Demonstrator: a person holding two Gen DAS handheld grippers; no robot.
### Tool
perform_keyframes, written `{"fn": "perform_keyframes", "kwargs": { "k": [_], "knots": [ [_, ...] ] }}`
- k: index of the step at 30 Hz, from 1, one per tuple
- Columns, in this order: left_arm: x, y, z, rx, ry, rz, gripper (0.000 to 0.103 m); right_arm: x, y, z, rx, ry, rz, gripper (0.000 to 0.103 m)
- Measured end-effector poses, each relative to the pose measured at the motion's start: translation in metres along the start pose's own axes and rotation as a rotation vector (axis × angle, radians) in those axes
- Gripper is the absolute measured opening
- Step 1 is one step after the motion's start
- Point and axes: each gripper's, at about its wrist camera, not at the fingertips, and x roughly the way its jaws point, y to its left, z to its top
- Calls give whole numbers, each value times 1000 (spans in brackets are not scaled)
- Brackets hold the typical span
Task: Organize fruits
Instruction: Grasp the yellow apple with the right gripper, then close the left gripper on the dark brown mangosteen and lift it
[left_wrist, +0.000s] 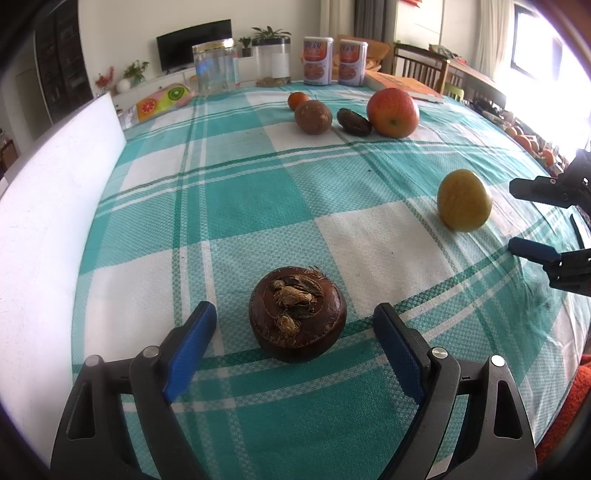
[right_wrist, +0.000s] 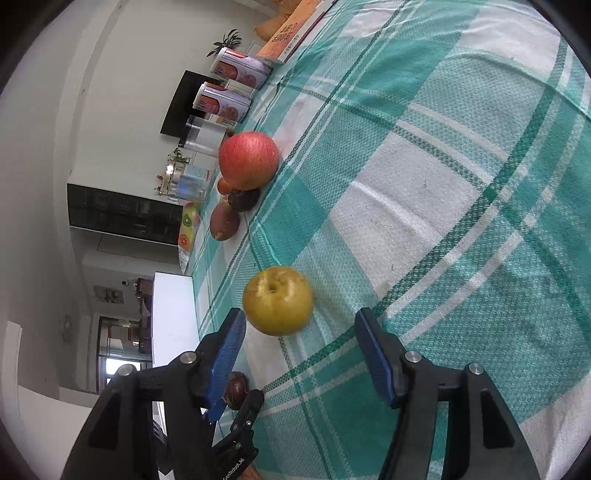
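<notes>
A dark brown round fruit with a dry husked top (left_wrist: 297, 314) lies on the checked tablecloth, just ahead of and between the fingertips of my open left gripper (left_wrist: 294, 325); it also shows in the right wrist view (right_wrist: 236, 394). A yellow fruit (left_wrist: 464, 200) (right_wrist: 277, 300) lies to the right, just in front of my open right gripper (right_wrist: 300, 332) (left_wrist: 511, 216), apart from both pads. Farther back a red apple (left_wrist: 393, 112) (right_wrist: 248, 159), a dark wrinkled fruit (left_wrist: 353, 122) (right_wrist: 243, 199), a brown round fruit (left_wrist: 313, 116) (right_wrist: 224, 222) and a small orange (left_wrist: 297, 99) (right_wrist: 223, 185) stand grouped together.
A white board (left_wrist: 55, 206) stands along the table's left side. At the far edge stand a clear jar (left_wrist: 215, 66), a second clear container (left_wrist: 272, 61), two white canisters (left_wrist: 317, 61) (left_wrist: 352, 62) and a book (left_wrist: 402, 85). A fruit-print pouch (left_wrist: 162, 99) lies at the far left.
</notes>
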Motion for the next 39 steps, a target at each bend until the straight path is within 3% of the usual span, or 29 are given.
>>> {"fn": "perform_keyframes", "kwargs": {
  "k": [2, 4, 8, 11, 13, 16, 18, 27, 33, 37, 39],
  "knots": [
    [0, -1, 0, 0, 0, 0, 89, -9, 6, 1, -51, -28, -34, 62],
    [0, -1, 0, 0, 0, 0, 89, -12, 28, 0, -190, -57, -109, 63],
    [0, -1, 0, 0, 0, 0, 89, 4, 99, -20, -631, -120, -296, 64],
    [0, -1, 0, 0, 0, 0, 89, 34, 136, -49, -965, -136, -391, 64],
    [0, -1, 0, 0, 0, 0, 89, 63, 141, -63, -1125, -102, -474, 64],
    [0, 0, 0, 0, 0, -1, 89, 85, 130, -63, -1209, -90, -597, 61],
    [0, -1, 0, 0, 0, 0, 89, 80, 124, -47, -1155, -108, -588, 43],
    [0, -1, 0, 0, 0, 0, 89, 42, 64, 49, -400, -56, -215, 43],
    [0, -1, 0, 0, 0, 1, 89, 39, 45, 65, -215, -46, -161, 47],
    [0, -1, 0, 0, 0, 0, 89, 33, 54, 64, -270, -41, -155, 48],
    [0, -1, 0, 0, 0, 0, 89, 24, 57, 60, -305, -64, -155, 57]
  ]
}}
